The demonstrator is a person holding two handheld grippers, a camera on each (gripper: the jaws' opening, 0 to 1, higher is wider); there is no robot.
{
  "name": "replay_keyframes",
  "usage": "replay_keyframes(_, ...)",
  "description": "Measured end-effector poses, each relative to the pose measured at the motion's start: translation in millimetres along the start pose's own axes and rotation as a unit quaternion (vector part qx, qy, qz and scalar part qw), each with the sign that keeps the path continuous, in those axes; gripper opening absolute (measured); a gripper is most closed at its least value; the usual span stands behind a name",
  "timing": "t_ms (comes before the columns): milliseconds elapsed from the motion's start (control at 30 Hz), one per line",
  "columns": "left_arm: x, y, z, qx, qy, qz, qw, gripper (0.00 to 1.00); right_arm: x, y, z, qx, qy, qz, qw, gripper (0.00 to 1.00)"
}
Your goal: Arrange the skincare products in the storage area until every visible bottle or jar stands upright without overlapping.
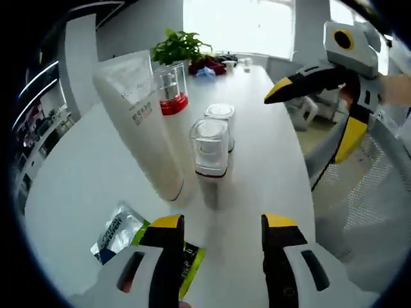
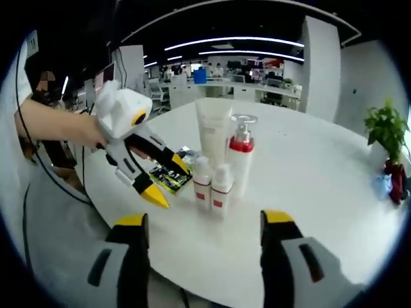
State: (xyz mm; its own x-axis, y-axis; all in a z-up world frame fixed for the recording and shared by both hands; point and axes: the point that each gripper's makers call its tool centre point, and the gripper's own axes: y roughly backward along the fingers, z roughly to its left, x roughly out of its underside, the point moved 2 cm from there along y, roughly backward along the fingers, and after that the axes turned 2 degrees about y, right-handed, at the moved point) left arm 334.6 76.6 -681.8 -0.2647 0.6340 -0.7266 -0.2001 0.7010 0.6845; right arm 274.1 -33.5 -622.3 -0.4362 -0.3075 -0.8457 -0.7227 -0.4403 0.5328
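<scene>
- Left gripper view: left gripper (image 1: 220, 232) hovers over white table (image 1: 77, 173), jaws apart, nothing between them.
- Ahead of the jaws, four products stand upright in a tight cluster: white tube (image 1: 138, 122), pump bottle (image 1: 172, 90) with red band behind it, two small clear-capped bottles (image 1: 210, 149), one in front of the other.
- Foil sachets (image 1: 119, 232) lie flat on the table beside the left jaw, partly under it.
- Right gripper (image 1: 305, 80) enters from the right, held above the table edge; jaws look parted, holding nothing.
- Plant (image 1: 180, 45) at the far end of the table.
- Right gripper view: right gripper (image 2: 204, 232) jaws apart, empty, pointed at the same cluster: tube (image 2: 213, 131), pump bottle (image 2: 241, 154), two small bottles (image 2: 212, 185) nearest.
- Left gripper (image 2: 164, 183), held by a hand (image 2: 87, 131), sits just left of the small bottles, over the sachets (image 2: 168, 174), not touching the bottles.
</scene>
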Motion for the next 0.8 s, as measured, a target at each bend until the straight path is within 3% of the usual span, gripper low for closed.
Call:
replay_keyframes(300, 16.1, 31, 6.7, -0.049, 0.063, -0.012, 0.9967, 0.54, -4.6, 5, 4, -0.002, -0.007, -0.015, 0.9999, 0.83)
replay_keyframes(467, 21.9, 48, 7.6, -0.08, 0.113, -0.033, 0.9898, 0.59, -7.9, 7, 8, -0.007, -0.012, -0.025, 0.9996, 0.89)
replay_keyframes(800, 52.3, 82, 1.6, -0.132, 0.182, -0.043, 0.9734, 0.68, -7.7, 10, 12, -0.021, -0.013, -0.029, 0.9993, 0.92)
